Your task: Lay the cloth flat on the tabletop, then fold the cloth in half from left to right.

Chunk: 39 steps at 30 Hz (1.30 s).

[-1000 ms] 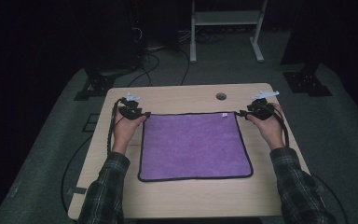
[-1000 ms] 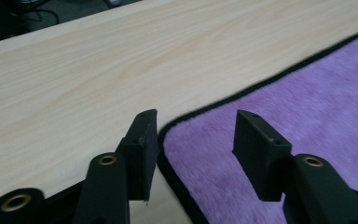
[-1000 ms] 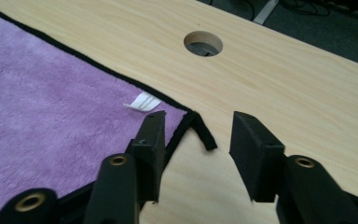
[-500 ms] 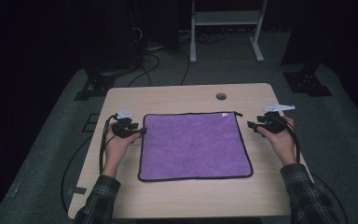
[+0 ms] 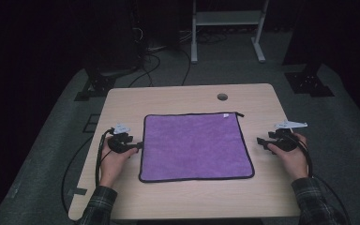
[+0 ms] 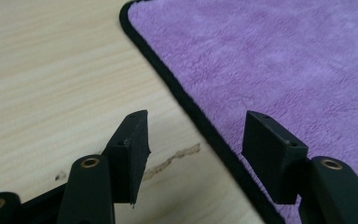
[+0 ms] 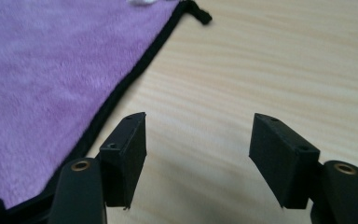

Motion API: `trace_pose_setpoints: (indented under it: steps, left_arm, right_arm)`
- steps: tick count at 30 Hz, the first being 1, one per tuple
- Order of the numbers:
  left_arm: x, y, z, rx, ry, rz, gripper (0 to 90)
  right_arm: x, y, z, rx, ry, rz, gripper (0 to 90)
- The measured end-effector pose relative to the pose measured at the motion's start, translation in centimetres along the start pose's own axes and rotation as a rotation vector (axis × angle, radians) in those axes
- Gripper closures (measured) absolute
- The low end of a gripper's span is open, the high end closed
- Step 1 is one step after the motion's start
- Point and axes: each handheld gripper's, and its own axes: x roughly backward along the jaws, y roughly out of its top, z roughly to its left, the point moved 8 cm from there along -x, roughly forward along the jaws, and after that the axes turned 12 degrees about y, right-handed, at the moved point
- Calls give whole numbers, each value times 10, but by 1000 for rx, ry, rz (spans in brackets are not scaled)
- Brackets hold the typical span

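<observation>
**Purple cloth spread flat at mid-table**

The purple cloth (image 5: 194, 145) is a fuzzy, roughly square towel bound all round with a thin black hem. It lies fully open and smooth on the table's middle, edges nearly square to the table's. A small white tag and a short black loop sit at its far right corner.

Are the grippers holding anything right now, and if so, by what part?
Nothing is held. The left gripper is open, straddling the purple cloth's black-trimmed edge; the right gripper is open over the bare table beside the cloth.
</observation>
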Motion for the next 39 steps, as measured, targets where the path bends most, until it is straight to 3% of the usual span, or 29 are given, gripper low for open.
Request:
trace_pose_setpoints:
  steps: [3, 9, 19, 21, 27, 32, 33, 34, 39]
  left_arm:
    - [-4, 0, -2, 20, -11, -4, 383]
    - [-19, 2, -6, 12, -3, 6, 377]
    - [-27, 2, -4, 12, 40, 0, 377]
    - [-28, 1, -3, 14, 43, 1, 376]
    - [-28, 0, -4, 22, 44, -26, 405]
    - [-25, -1, -11, 26, 43, -37, 554]
    - [-24, -1, -13, 34, 40, -41, 587]
    - [-23, -2, -16, 61, 25, -43, 681]
    - [-23, -2, -18, 93, 20, -42, 781]
  right_arm:
    - [-2, -3, 0, 5, -7, 20, 345]
    - [-10, -9, 1, 24, -7, 52, 330]
    - [-15, -10, 4, 47, -6, 33, 228]
    - [-17, -10, 5, 50, -5, 41, 172]
    - [-19, -9, 6, 43, -8, 46, 148]
    - [-19, -9, 6, 43, -9, 46, 148]
    - [-19, -10, 6, 42, -10, 46, 147]
    - [-19, -10, 6, 41, -11, 46, 147]
    - [-19, -10, 6, 41, -11, 46, 147]
